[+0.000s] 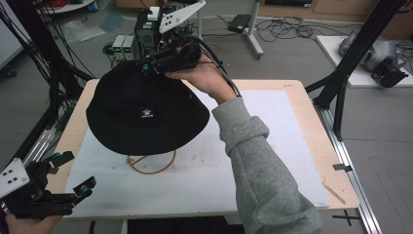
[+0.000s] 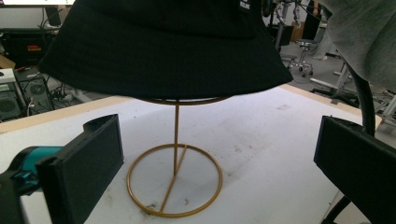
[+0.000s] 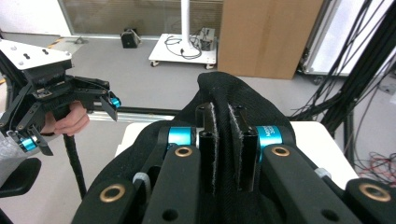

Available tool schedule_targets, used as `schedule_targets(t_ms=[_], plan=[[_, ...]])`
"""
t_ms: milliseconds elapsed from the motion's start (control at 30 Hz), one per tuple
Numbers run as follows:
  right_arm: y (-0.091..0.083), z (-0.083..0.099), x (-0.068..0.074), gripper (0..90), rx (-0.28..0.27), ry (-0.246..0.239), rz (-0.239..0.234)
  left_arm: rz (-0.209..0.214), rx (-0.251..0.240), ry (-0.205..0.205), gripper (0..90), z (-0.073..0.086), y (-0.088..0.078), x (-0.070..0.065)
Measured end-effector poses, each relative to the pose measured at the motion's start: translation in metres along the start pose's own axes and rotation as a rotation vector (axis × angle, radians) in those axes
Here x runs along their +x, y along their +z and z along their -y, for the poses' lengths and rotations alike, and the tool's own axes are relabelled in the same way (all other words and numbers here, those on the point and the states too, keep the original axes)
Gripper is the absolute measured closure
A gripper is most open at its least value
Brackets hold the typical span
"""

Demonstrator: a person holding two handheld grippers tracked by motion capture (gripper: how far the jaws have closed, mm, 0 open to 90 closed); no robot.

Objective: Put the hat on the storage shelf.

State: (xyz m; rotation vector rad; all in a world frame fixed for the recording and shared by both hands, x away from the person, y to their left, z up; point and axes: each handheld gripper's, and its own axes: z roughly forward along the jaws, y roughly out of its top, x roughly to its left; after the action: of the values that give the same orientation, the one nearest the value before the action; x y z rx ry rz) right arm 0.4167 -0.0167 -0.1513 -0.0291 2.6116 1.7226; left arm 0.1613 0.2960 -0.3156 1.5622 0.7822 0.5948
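2 jaws pinching black hat point(image 1: 146, 114), seemingly over gold stand point(image 2: 175, 179), table point(image 1: 287, 146)

What I can't make out

The black hat point(image 1: 146, 114) hides my stand's point(image 2: 175, 179) top ring; the hat's small white label point(image 1: 146, 113) is too tiny to read.

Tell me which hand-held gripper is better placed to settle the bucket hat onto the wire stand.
The right hand-held gripper. Its jaws are shut on a fold of the black bucket hat, which hangs right over the gold wire hat stand. The left hand-held gripper waits open at the table's near left corner, holding nothing.
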Motion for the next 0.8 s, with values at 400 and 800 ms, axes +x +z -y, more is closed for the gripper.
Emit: schedule_targets(t_ms=[400, 800], plan=[[0.029, 0.012, 0.008, 84.1, 0.033, -0.003, -0.034, 0.0, 0.001, 0.005, 1.7, -0.001, -0.001, -0.001], [0.042, 0.029, 0.007, 84.0, 0.059, 0.034, -0.03, 0.0, -0.002, 0.006, 1.7, -0.002, -0.002, -0.001]])
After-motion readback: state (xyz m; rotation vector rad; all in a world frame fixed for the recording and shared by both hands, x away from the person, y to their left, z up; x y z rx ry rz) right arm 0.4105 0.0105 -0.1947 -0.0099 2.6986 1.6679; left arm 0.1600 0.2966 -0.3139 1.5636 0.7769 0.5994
